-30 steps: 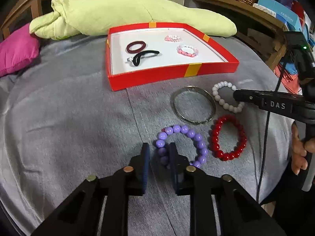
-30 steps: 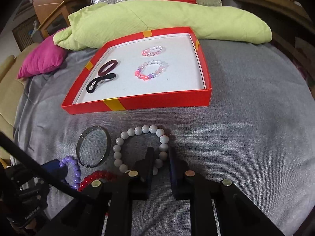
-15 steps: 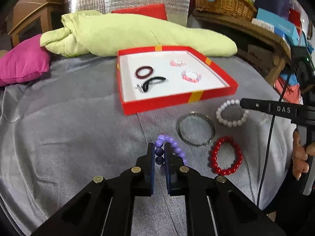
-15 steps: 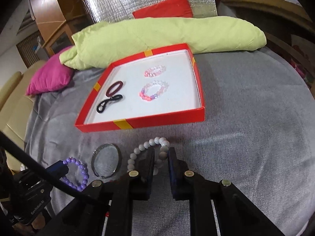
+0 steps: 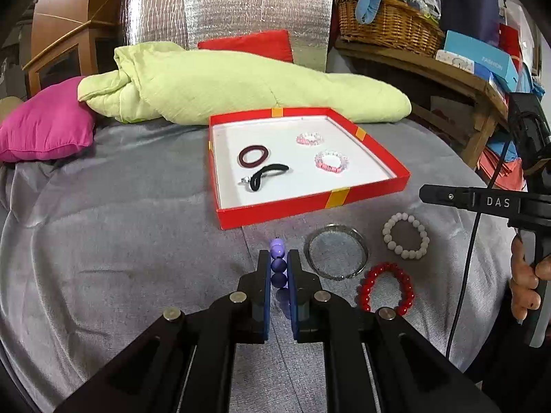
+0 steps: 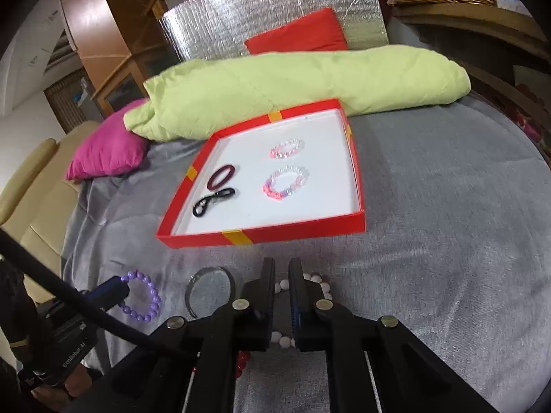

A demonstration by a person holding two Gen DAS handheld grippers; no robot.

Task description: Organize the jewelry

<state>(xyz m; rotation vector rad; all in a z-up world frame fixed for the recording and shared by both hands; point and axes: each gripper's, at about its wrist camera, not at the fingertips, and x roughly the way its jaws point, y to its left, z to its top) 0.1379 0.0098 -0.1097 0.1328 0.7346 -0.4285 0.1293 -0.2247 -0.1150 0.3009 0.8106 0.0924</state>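
My left gripper [image 5: 278, 268] is shut on the purple bead bracelet [image 5: 278, 264] and holds it raised above the grey cloth; it hangs from the fingers in the right wrist view [image 6: 144, 297]. The red box [image 5: 370, 191] with a white floor lies beyond, holding two hair ties and two pink bead bracelets. On the cloth lie a silver bangle [image 5: 336, 252], a white bead bracelet [image 5: 406, 235] and a red bead bracelet [image 5: 385, 285]. My right gripper [image 6: 282, 287] hovers over the white bracelet [image 6: 318, 280], jaws nearly together with nothing between them.
A green folded quilt [image 5: 241, 82] and a pink cushion [image 5: 48, 124] lie behind the box. A wooden shelf with a wicker basket [image 5: 389, 24] stands at the back right. A black cable [image 5: 475, 241] hangs by the right gripper.
My left gripper closed on the purple bracelet and lifted it off the cloth. My right gripper rose and drew back from the white bracelet, which stays on the cloth.
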